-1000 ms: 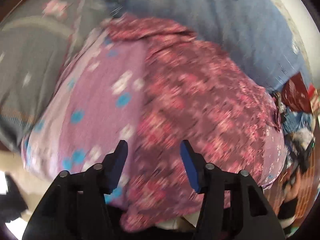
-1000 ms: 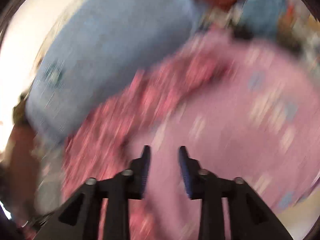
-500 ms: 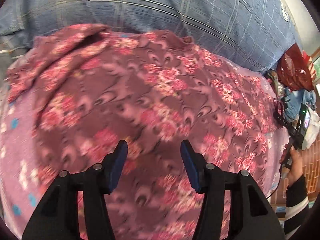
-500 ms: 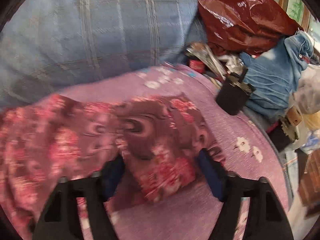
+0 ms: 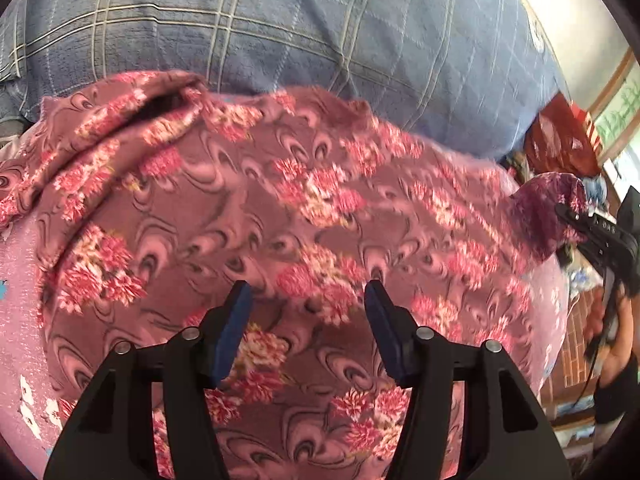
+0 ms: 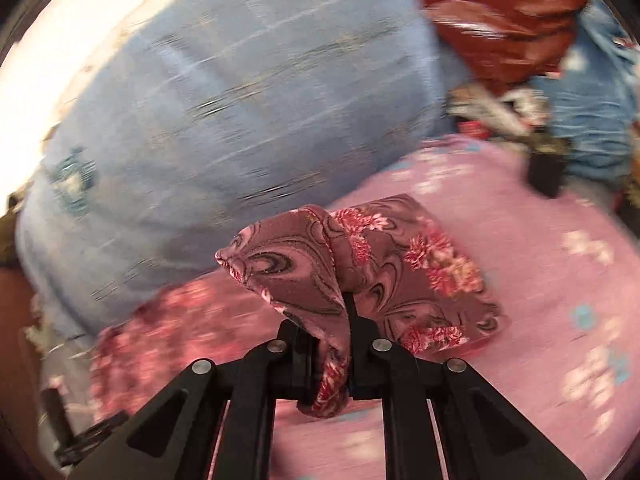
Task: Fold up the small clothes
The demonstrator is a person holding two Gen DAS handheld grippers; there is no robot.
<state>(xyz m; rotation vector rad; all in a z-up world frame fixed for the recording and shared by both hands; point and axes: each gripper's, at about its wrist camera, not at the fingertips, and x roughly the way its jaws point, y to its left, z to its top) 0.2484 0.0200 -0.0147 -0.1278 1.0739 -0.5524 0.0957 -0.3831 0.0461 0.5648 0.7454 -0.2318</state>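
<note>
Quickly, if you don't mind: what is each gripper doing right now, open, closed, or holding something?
Left gripper: open, empty, over the floral garment.
Right gripper: jaws have just closed, shut on a bunched corner of the floral garment.

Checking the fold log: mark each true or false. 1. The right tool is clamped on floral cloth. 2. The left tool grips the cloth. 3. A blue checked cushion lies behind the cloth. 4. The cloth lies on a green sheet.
1. True: the right tool is shut on a lifted corner of the cloth.
2. False: the left tool is open above the cloth, pinching nothing.
3. True: the cushion lies behind it.
4. False: the sheet is pink.
</note>
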